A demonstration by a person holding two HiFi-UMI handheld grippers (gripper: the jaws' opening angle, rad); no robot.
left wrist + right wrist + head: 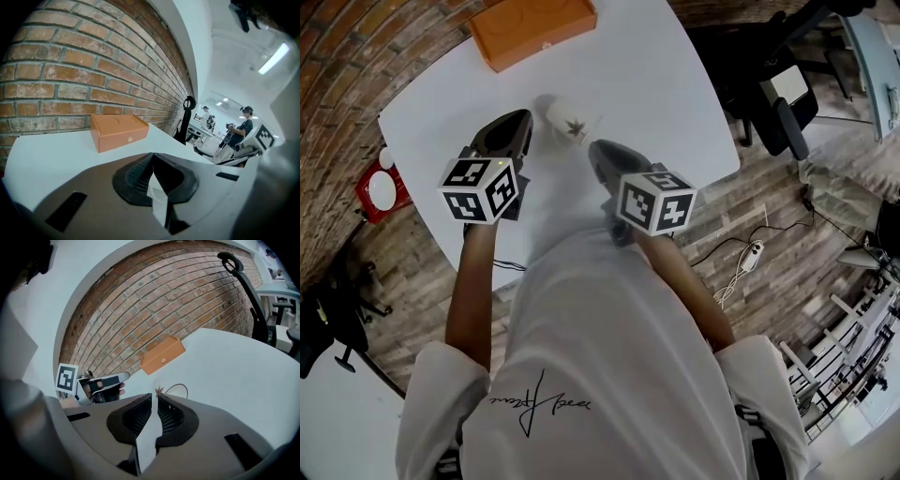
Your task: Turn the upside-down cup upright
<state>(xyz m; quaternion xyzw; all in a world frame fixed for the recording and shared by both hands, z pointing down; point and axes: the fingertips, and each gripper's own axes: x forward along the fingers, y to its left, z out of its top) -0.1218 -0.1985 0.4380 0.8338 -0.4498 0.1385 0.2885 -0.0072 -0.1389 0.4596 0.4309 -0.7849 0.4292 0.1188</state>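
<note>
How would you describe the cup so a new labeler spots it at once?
Find the white table with the orange box at its far edge. The cup is nearer the person, just ahead of the left gripper and right gripper. It is small and white with a dark leaf print, unlike the big plain box.

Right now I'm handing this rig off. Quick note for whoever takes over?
Left gripper: jaws together, empty, to the left of the cup.
Right gripper: jaws a narrow slit apart, empty, to the right of the cup and aimed at it.
Cup: on the table between the grippers, touched by neither. It seems to stand narrow end up, so it is likely upside down, though that is not certain. The orange box is at the far edge.
Done: nothing visible.
Left: grasp the cup, flip it, set it upright.
</note>
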